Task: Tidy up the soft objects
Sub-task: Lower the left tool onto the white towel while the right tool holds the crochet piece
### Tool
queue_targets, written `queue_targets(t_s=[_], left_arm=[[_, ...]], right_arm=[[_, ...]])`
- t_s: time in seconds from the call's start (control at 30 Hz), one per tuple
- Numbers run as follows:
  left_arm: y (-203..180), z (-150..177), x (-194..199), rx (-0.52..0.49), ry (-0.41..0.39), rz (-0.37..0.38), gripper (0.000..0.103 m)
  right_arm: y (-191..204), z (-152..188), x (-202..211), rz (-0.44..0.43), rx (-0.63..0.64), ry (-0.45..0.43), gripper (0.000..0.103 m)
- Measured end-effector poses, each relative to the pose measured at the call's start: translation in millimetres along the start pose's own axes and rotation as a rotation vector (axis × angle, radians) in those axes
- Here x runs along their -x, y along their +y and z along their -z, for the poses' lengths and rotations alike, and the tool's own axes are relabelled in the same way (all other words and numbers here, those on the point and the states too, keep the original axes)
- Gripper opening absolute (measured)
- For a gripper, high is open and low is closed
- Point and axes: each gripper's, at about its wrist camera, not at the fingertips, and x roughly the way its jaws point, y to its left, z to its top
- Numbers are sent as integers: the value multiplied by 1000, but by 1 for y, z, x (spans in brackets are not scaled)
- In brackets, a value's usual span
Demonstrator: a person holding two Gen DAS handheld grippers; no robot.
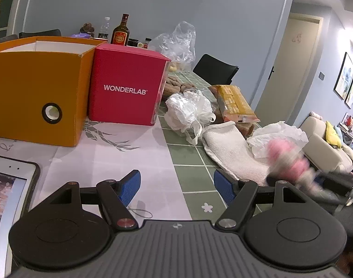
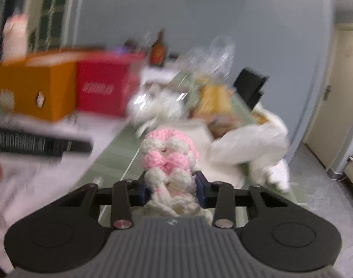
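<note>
Right gripper closed on pink-and-white knitted piece; blue fingers pressing both sides of its lower white end, yarn bulging between and spilling back toward the gripper body. Looks like a braided scarf or hat, hard to say through the motion blur. Bulk of the knit sticking forward and up past the fingertips, over the green-tiled table.

Left gripper wide open, nothing between the fingers, hovering over the table edge where the white mat meets the green tiles. Same knit a pink smear at right in the left wrist view, beside the white towel and crumpled white plastic.

Step in hand, judged: carry the knit to a container. Orange box open-topped, far left; red box touching its right side, lid apparently on. Orange the likely target.

Doing it well:
- Grip low on one end only, so expect the free part to flop; lift high enough to clear the box wall.
- Keep squeeze firm, yarn compresses and can slip.
- Pass above the left gripper and the tablet, not through them.
- Release only once the hanging end is inside the rim.
- Free left fingers available to tuck in any trailing yarn.
</note>
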Motion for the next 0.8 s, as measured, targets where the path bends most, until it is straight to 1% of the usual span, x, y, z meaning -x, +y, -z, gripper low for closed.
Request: queue_targets(t_s=[0.1, 0.17, 0.27, 0.33, 0.43, 0.57, 0.7, 0.8], left_arm=[[0, 0, -3, 3, 14, 3, 85], [-1, 1, -4, -1, 17, 4, 85], [-2, 3, -7, -5, 26, -2, 85], [-2, 3, -9, -6, 30, -3, 85], [-1, 3, -10, -5, 34, -4, 85], [1, 2, -10, 6, 39, -4, 85], [2, 1, -9, 23, 41, 0, 85], [0, -4, -9, 32, 52, -10, 85]], right_arm=[[0, -9, -10, 76, 74, -8, 38], [3, -13, -27, 82, 142, 4, 39], [5, -17, -54, 86, 223, 57, 39], [2, -20, -69, 49, 230, 95, 39], [-4, -20, -84, -27, 203, 145, 39], [-16, -26, -82, -129, 69, 183, 40], [-24, -26, -77, -230, -14, 197, 40], [-25, -25, -72, -338, -71, 200, 40]])
